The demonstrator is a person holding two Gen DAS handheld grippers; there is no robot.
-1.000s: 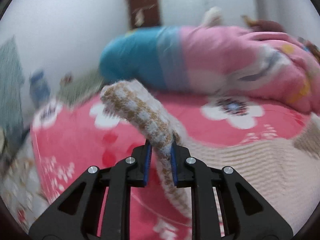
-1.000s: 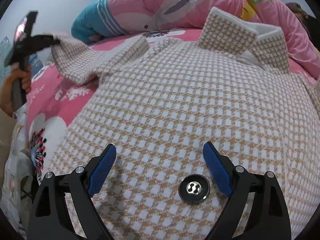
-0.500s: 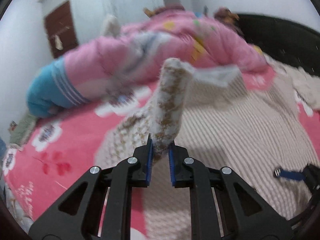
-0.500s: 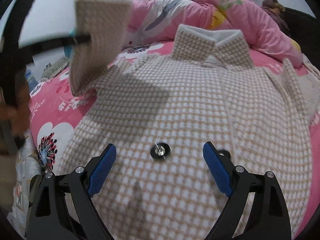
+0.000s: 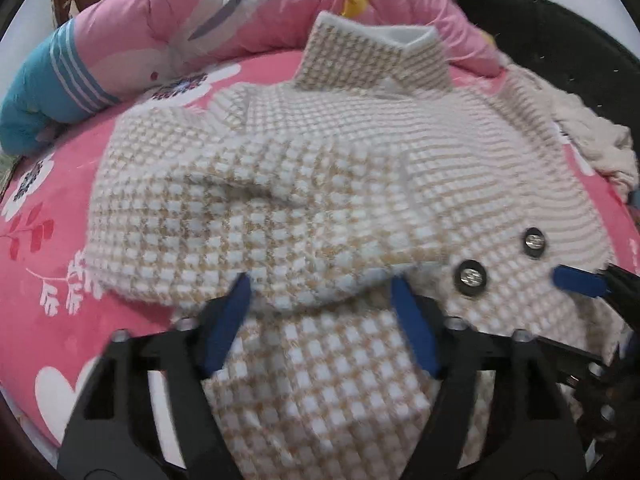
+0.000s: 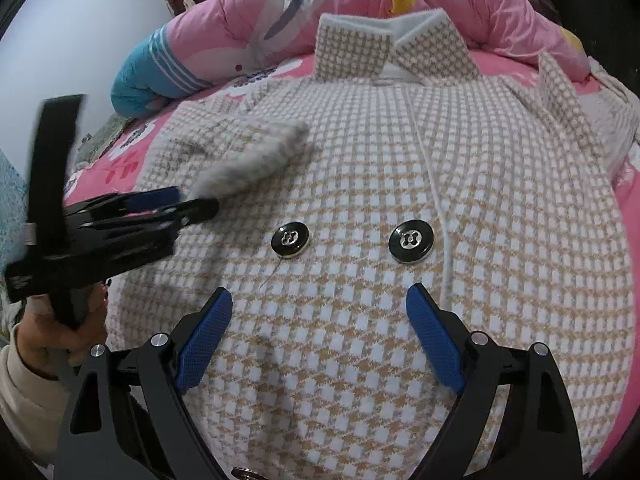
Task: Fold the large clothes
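A beige and white houndstooth coat (image 5: 360, 152) lies front up on the pink floral bed, collar at the far side; it also fills the right wrist view (image 6: 400, 200). Its left sleeve (image 5: 248, 224) is folded across the chest, the cuff end just in front of my left gripper (image 5: 320, 320), which is open. In the right wrist view the left gripper (image 6: 192, 204) shows at the left beside the blurred sleeve (image 6: 256, 160). My right gripper (image 6: 320, 336) is open and empty, just below two black buttons (image 6: 291, 241).
A rolled pink and blue quilt (image 6: 280, 20) lies along the far side of the bed. The pink flowered sheet (image 5: 48, 220) shows to the left. A cream cloth (image 5: 592, 140) lies at the far right. A dark headboard (image 5: 560, 32) stands behind.
My left gripper carried the sleeve from the left across the coat's front, opened and let it go. My right gripper stayed open, pulling back slightly over the buttons.
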